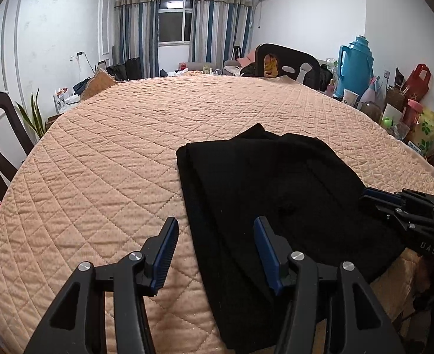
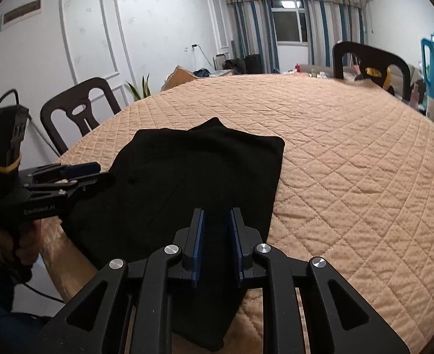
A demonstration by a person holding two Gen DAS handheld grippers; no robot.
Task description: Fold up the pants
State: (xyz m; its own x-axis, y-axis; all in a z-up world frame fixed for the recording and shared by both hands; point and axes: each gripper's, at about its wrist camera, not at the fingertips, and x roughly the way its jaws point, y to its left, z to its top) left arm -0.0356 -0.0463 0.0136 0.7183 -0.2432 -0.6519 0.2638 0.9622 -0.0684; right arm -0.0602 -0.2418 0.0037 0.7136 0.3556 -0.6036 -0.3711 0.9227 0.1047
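Black pants [image 1: 264, 188] lie folded in a flat, roughly rectangular stack on the quilted peach cover [image 1: 134, 135] of the bench, at its near edge, with the near end draping over that edge.

Left tool [image 1: 215, 247]: jaws spread wide, nothing gripped. One finger sits over bare quilt, the other over the pants' left margin; whether either touches the cloth cannot be told.

Right tool [image 2: 217, 236]: jaws parted by a narrow gap, blue pads not pressing on anything. It sits over the near right part of the pants.

A hand [image 2: 10, 244] holds the left tool's handle at the bench edge.

Dark chairs [image 2: 78, 112] stand round the bench.
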